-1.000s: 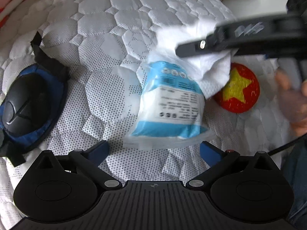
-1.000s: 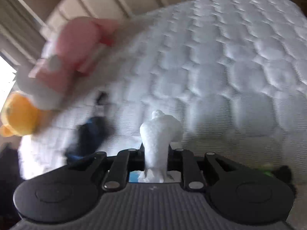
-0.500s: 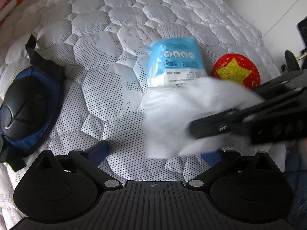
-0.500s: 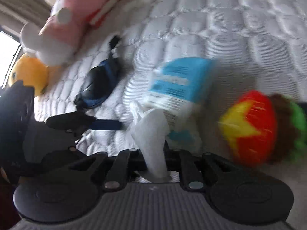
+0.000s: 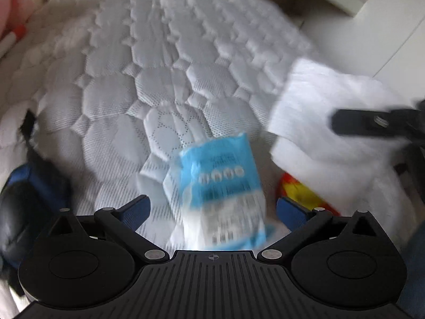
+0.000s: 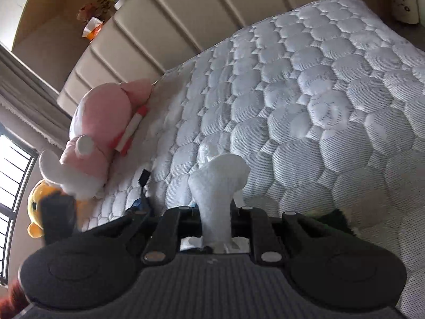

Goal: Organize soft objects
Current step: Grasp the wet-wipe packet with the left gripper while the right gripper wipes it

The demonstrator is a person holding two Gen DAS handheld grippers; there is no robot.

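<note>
The left wrist view looks down on a white quilted bed. The left hand-held gripper has its blue-padded fingers spread wide apart, with nothing pressed between them. A blue-and-white tissue pack lies on the bed in the gap between them, blurred, and no pad touches it. To the right, a white tissue sheet hangs in the air, pinched by the right hand-held gripper, which enters as a dark bar from the right edge. Under the sheet, a red and yellow plush ball shows only in part. At the left edge lies a dark blue and black padded item with a black strap; blur keeps me from saying what it is.

The right wrist view shows what the other cannot: the right hand-held gripper has its jaws nearly together, clamped on the bunched tissue sheet, which stands up from between them. It also takes in the far side of the bed, where a pink and white plush toy lies near the padded headboard, with a yellow plush toy just below it near a window. The tissue pack is hidden here behind the gripper body, and only a dark green and brown edge of something peeps over at the right.
</note>
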